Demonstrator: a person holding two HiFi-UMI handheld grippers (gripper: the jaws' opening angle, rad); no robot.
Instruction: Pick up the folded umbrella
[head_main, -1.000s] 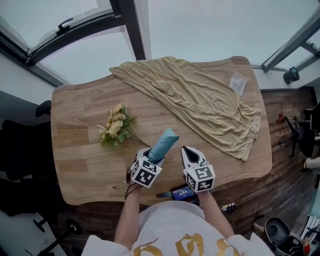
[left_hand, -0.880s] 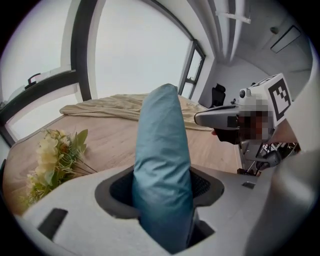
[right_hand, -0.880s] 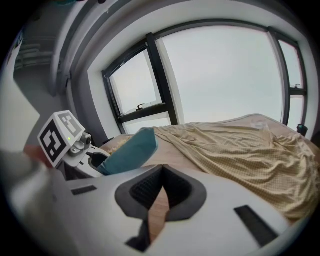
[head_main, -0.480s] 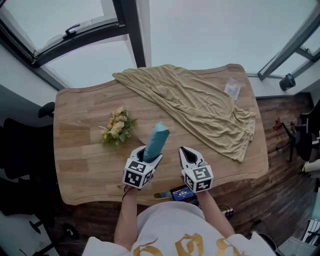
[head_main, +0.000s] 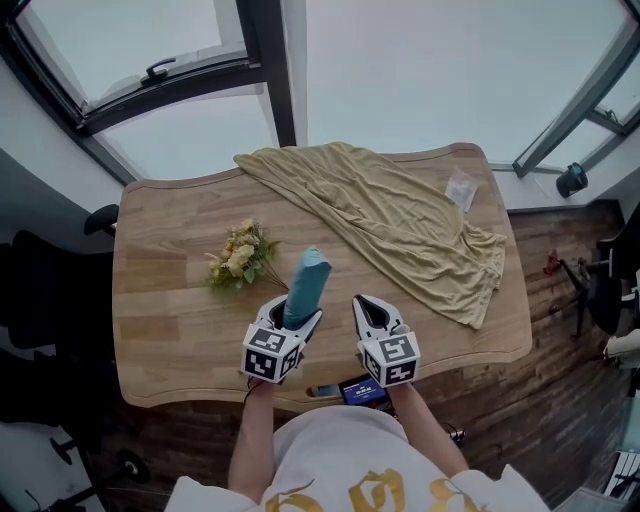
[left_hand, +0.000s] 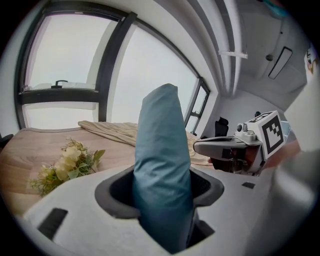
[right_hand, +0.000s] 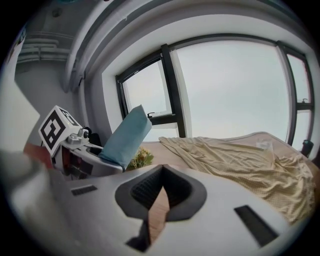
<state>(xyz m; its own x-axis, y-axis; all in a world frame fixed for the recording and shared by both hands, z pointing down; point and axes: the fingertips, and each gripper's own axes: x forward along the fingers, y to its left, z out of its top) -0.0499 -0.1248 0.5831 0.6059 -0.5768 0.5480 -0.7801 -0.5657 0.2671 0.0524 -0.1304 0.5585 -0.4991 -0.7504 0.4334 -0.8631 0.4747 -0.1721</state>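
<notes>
The teal folded umbrella (head_main: 305, 285) is clamped in the left claw (head_main: 297, 322) at lower centre of the head view, angled up above the counter (head_main: 160, 320). It looks light, with a soft, slippery sleeve over a stiff core, so a mid-body hold seems safest. The right claw (head_main: 368, 310) is clenched and empty. The flower bunch (head_main: 240, 258) to the left and the tan cloth (head_main: 400, 225) at upper right obstruct nothing.

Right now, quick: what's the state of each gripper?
Left gripper: closed on the folded umbrella.
Right gripper: closed, holding nothing.
</notes>
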